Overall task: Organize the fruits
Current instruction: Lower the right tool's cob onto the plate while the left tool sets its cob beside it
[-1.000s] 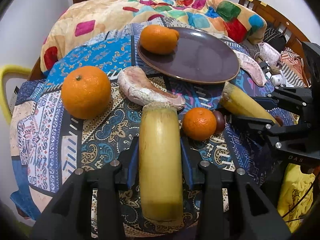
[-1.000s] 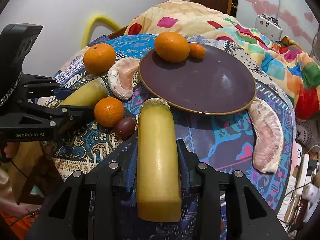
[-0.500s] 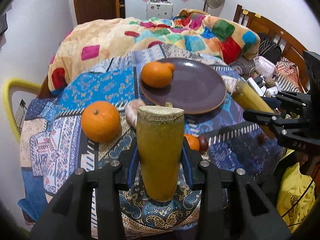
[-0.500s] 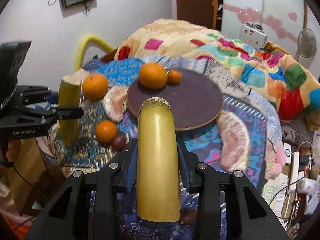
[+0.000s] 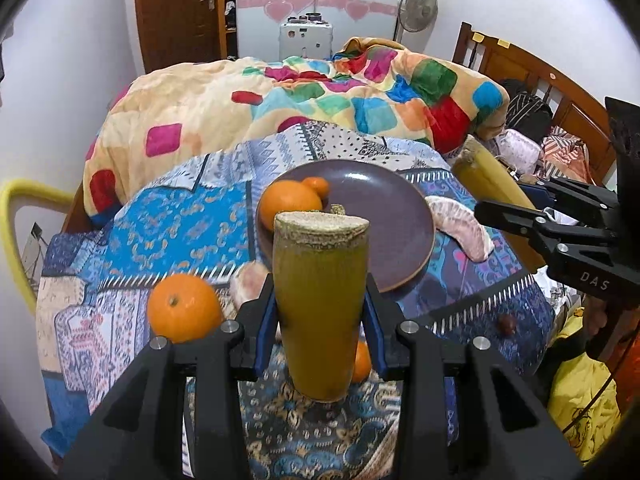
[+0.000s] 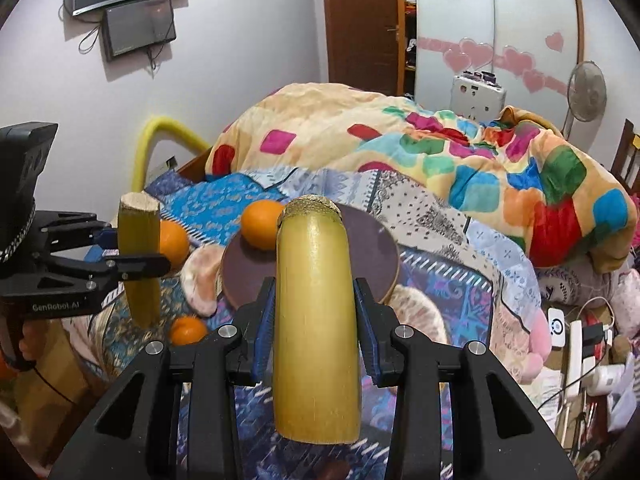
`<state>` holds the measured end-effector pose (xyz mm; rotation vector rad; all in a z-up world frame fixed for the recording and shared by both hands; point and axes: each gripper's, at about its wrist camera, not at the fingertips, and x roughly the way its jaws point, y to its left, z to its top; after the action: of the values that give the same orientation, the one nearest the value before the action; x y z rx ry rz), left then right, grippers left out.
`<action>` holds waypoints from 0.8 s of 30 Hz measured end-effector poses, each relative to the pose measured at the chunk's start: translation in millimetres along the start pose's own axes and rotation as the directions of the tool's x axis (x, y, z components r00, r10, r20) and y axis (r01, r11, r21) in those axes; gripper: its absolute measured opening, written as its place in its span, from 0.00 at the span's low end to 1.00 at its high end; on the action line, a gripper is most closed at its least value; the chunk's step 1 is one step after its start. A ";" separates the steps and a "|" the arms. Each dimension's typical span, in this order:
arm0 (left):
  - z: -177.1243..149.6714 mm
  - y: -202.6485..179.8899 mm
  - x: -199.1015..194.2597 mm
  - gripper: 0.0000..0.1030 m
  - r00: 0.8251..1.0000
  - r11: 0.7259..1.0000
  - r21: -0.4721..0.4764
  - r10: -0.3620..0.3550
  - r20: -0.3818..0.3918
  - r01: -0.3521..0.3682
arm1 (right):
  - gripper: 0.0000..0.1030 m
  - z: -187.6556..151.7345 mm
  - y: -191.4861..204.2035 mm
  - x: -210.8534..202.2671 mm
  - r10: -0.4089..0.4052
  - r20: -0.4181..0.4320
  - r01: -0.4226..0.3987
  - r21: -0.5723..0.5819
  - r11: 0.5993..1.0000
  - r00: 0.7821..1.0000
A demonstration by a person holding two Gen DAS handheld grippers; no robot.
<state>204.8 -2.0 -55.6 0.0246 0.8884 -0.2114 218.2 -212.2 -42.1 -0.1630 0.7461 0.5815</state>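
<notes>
My left gripper [image 5: 320, 304] is shut on a yellow-green sugarcane piece [image 5: 320, 300], held upright above the table; it also shows in the right wrist view [image 6: 138, 256]. My right gripper [image 6: 314, 312] is shut on a second, paler sugarcane piece [image 6: 314, 308], seen at the right in the left wrist view [image 5: 486, 178]. A dark purple plate [image 5: 380, 216] holds a large orange [image 5: 286, 202] and a small tangerine [image 5: 318, 186]. Another orange [image 5: 182, 306], a small tangerine [image 5: 362, 362], a dark round fruit [image 5: 506, 324] and two peeled pomelo segments [image 5: 460, 230] lie on the patterned cloth.
The round table [image 5: 140, 240] has a blue patterned cloth. A bed with a colourful quilt [image 5: 320, 96] lies behind. A yellow chair back [image 5: 16, 216] stands at the left. Cables and a power strip [image 6: 576, 344] lie at the right.
Both grippers have lifted their sugarcane pieces up and back from the table; the plate and fruits now look farther away and lower.
</notes>
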 end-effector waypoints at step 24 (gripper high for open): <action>67.7 -13.6 98.9 0.37 0.998 0.998 0.050 -0.025 -0.059 0.028 | 0.33 15.6 -44.8 76.4 -0.041 -0.082 0.046 0.065 0.997 0.996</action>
<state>314.6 -39.8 -88.3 0.0669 0.9418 -0.2589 297.0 -210.5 -85.5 -0.1417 0.8377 0.5100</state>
